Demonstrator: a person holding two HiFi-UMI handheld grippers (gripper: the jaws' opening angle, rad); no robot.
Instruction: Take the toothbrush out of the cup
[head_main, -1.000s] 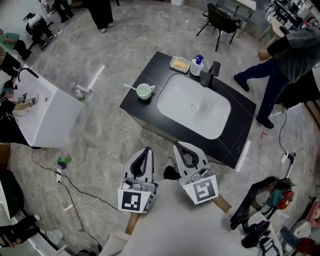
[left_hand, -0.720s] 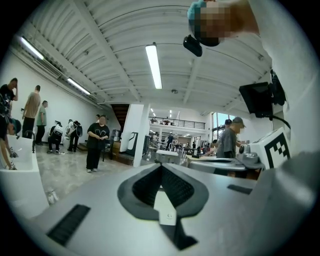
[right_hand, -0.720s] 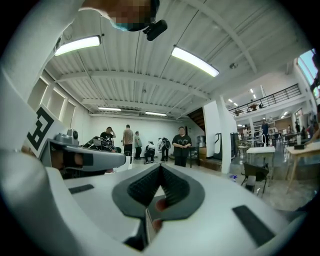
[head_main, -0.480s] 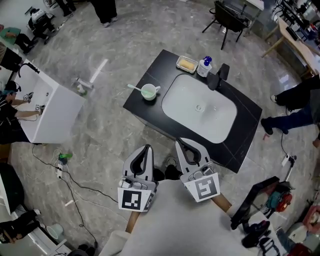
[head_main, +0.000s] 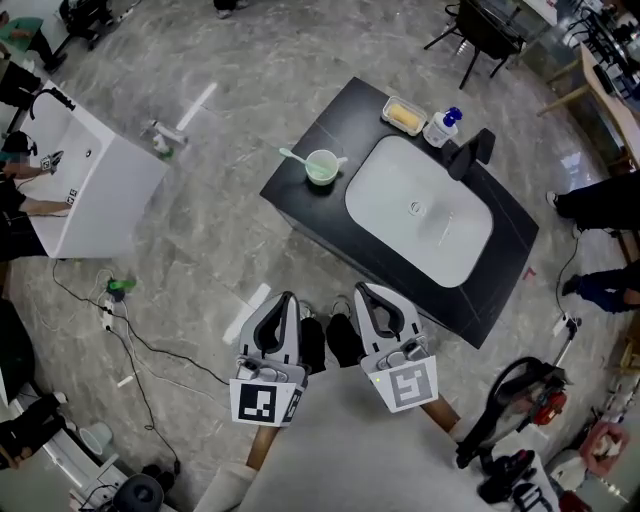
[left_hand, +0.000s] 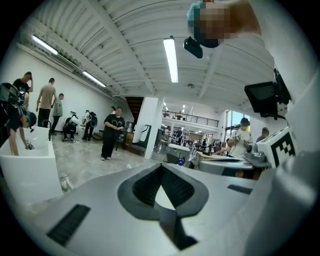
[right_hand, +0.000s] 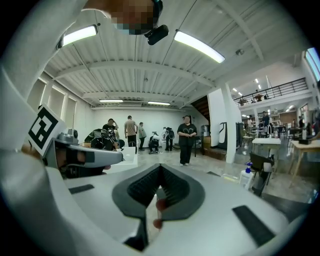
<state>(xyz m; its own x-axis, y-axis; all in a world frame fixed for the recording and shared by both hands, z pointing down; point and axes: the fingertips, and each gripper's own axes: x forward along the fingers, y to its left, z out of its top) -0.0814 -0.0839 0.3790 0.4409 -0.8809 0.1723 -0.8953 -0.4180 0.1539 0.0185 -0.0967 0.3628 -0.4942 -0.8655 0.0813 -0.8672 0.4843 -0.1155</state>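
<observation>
A pale green cup (head_main: 321, 167) stands on the near left corner of the black counter (head_main: 300, 205). A light green toothbrush (head_main: 292, 155) rests in it, with its handle sticking out to the left. My left gripper (head_main: 287, 300) and right gripper (head_main: 362, 292) hang side by side at the bottom of the head view. Both are over the floor and well short of the counter. Both are shut with nothing in them. In the left gripper view the left gripper (left_hand: 161, 167) points into the hall. The right gripper (right_hand: 160, 167) does the same in its own view.
The counter holds a white sink basin (head_main: 420, 210), a black faucet (head_main: 472, 153), a pump bottle (head_main: 441, 127) and a soap dish (head_main: 404, 115). A white sink unit (head_main: 80, 190) stands at the left, with cables (head_main: 130, 330) on the floor. People stand around the hall.
The head view has swung: the counter and cup now sit further right and higher in the picture. Both grippers stay shut and side by side. The person at the right has mostly left the view.
</observation>
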